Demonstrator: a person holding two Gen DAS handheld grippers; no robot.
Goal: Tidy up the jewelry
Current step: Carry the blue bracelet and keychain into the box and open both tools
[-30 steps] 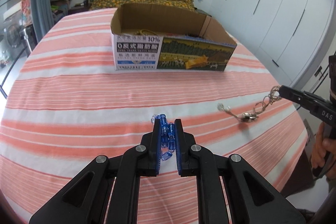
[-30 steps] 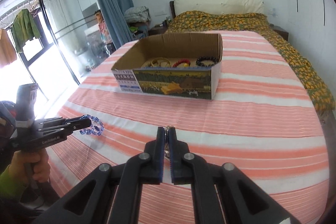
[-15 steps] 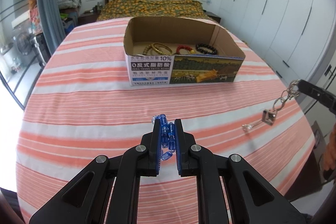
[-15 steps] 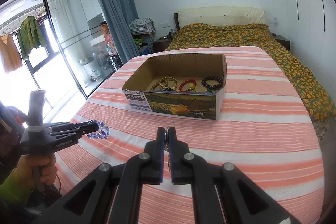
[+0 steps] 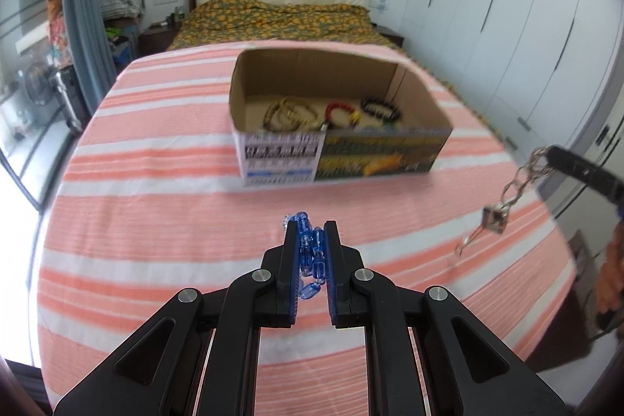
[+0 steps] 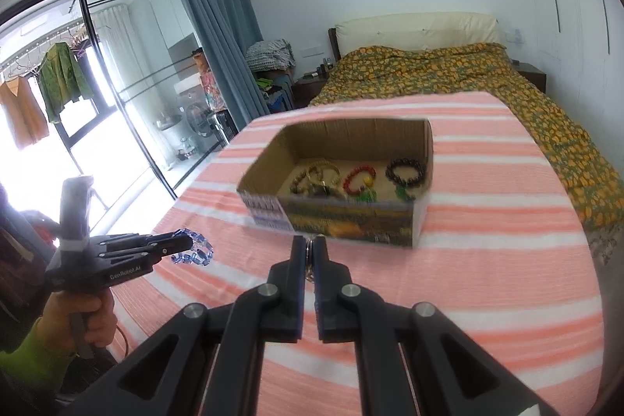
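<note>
Tongs in your left hand [image 5: 312, 232] clamp the blue bead bracelet [image 5: 310, 260]; your right tongs [image 6: 310, 246] pinch the silver chain [image 5: 518, 182], higher off the striped bench [image 5: 156, 221] than before. Cardboard box [image 5: 339, 158] print is blurred.

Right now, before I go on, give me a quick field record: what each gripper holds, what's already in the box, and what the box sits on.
left gripper: shut on blue bead bracelet, lifted off the cloth
right gripper: shut on silver chain, pendant hanging free
cardboard box: open top, on striped cloth
box contents: gold-brown bracelets, red bracelet, dark bead bracelet
still to place: both held pieces
</note>
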